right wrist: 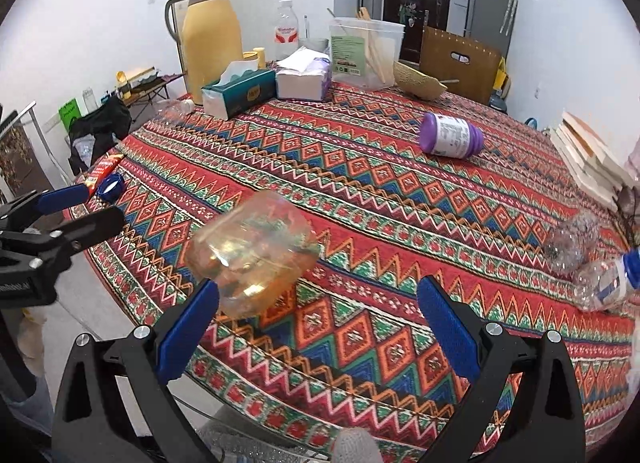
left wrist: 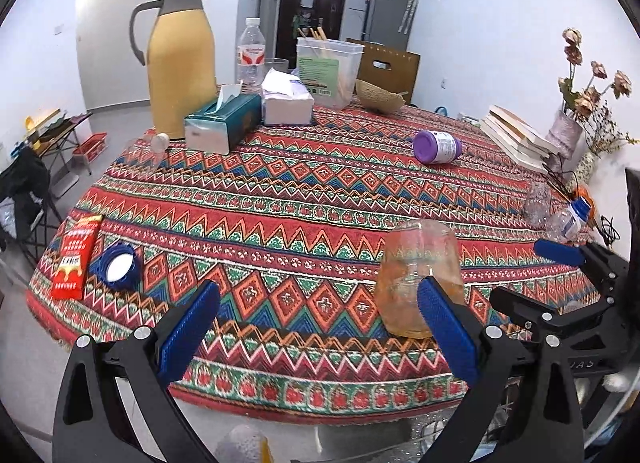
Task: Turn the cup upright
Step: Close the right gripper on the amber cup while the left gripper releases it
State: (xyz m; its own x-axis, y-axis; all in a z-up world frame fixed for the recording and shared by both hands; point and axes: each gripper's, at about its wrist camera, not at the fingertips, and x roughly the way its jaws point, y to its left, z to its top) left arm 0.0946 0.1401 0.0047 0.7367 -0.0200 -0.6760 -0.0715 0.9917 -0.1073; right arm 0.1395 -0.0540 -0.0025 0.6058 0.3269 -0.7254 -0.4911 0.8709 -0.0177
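Note:
A clear orange-tinted glass cup (left wrist: 420, 277) stands upside down near the front edge of the patterned tablecloth (left wrist: 304, 199). In the right wrist view the cup (right wrist: 252, 255) sits just ahead of my right gripper's left finger. My left gripper (left wrist: 316, 327) is open and empty, its right finger in front of the cup's lower side. My right gripper (right wrist: 318, 323) is open and empty, with the cup left of its gap. The right gripper also shows in the left wrist view (left wrist: 568, 279), and the left gripper in the right wrist view (right wrist: 60, 215).
A purple jar (left wrist: 437, 147) lies on its side mid-table. A yellow thermos (left wrist: 180, 59), tissue boxes (left wrist: 222, 123), a plastic container (left wrist: 328, 71) and a basket stand at the back. Books (left wrist: 516, 135), flowers and crushed bottles (left wrist: 560, 215) are on the right. A blue lid (left wrist: 118, 267) and a red packet (left wrist: 78, 255) lie at the left edge.

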